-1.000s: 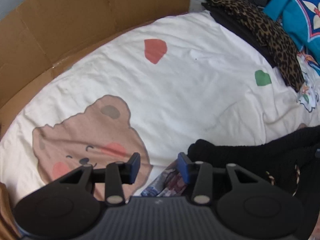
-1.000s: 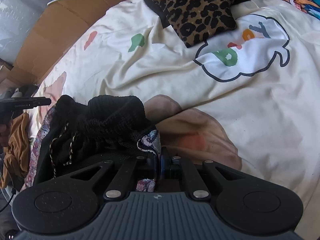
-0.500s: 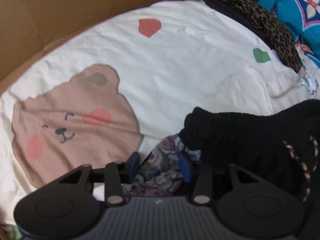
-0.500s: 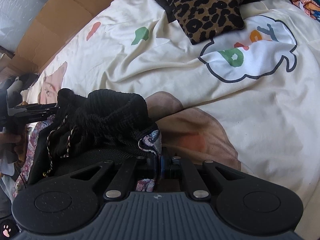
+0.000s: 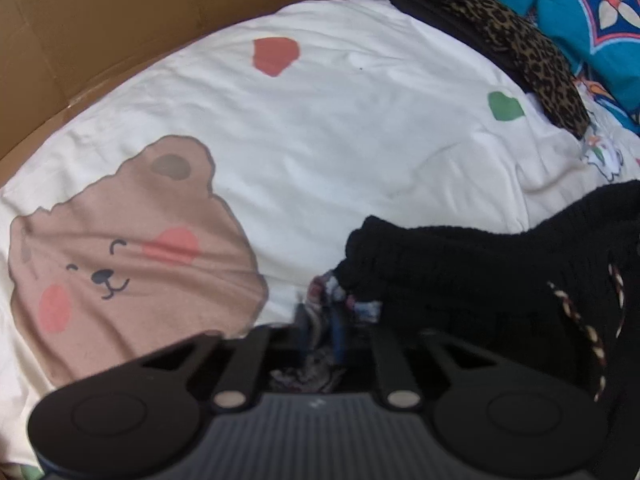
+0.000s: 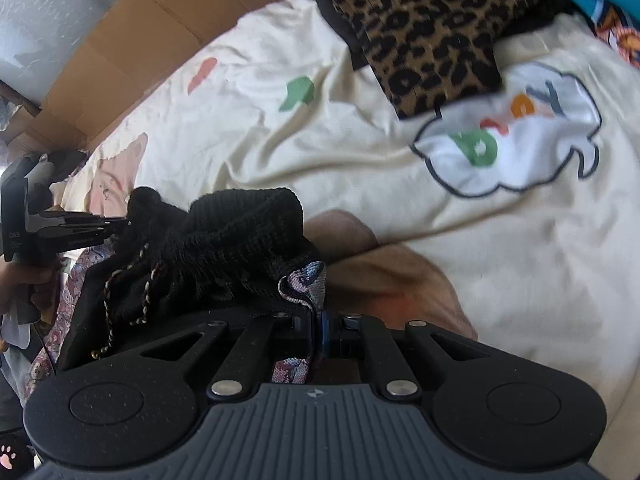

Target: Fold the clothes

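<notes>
A garment of patterned cloth with a black knit waistband [image 5: 460, 272] and a braided drawstring [image 5: 592, 332] lies bunched on the bed. My left gripper [image 5: 326, 328] is closing its jaws on the patterned edge [image 5: 328, 292] at one end of the waistband, and the pads pinch the cloth. My right gripper [image 6: 318, 328] is shut on the patterned hem [image 6: 308, 280] at the other end. The black knit [image 6: 232, 232] is heaped between the two. In the right wrist view the left gripper [image 6: 116, 222] meets the garment's far corner, held by a hand [image 6: 12, 284].
The cream bedsheet [image 5: 340, 140] has a bear print [image 5: 120, 248]. A folded leopard-print pile [image 5: 520, 48] [image 6: 424, 28] lies at the far side, next to blue patterned fabric [image 5: 592, 12]. A cardboard wall [image 5: 120, 20] borders the bed on the left.
My left gripper came down onto the garment's edge and its open jaws shut on the patterned cloth. The right gripper kept its hold and barely moved.
</notes>
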A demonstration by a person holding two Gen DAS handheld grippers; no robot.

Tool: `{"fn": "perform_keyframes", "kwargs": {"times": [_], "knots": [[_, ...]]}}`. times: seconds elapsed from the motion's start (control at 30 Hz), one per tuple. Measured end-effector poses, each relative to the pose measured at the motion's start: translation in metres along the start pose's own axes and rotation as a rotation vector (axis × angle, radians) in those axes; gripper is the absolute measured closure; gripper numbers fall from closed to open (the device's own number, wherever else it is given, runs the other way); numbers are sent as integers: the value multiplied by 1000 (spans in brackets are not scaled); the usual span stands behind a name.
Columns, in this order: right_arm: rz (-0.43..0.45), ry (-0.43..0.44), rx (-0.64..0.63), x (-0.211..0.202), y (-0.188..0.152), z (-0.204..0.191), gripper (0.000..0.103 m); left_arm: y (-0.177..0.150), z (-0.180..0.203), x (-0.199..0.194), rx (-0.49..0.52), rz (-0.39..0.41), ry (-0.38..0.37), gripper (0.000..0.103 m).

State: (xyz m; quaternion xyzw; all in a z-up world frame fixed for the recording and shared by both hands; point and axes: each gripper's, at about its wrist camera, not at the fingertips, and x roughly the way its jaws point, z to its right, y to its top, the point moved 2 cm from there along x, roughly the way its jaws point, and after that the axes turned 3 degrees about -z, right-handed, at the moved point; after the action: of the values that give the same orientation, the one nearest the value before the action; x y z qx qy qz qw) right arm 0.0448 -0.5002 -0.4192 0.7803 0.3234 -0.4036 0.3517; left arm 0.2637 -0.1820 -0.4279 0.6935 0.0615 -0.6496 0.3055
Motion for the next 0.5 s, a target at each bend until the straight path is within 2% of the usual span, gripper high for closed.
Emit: {"fn": "perform_keyframes", "kwargs": {"times": [0.13, 0.27, 0.5], "knots": [[28, -2, -11, -5, 13, -3, 101, 0, -5, -16, -23, 52, 33, 100], [67, -7, -60, -9, 31, -15, 101, 2, -25, -41, -102, 120, 45, 100], [125, -23, -181, -1, 87, -49, 101, 5, -57, -71, -193, 208, 93, 100]]}}
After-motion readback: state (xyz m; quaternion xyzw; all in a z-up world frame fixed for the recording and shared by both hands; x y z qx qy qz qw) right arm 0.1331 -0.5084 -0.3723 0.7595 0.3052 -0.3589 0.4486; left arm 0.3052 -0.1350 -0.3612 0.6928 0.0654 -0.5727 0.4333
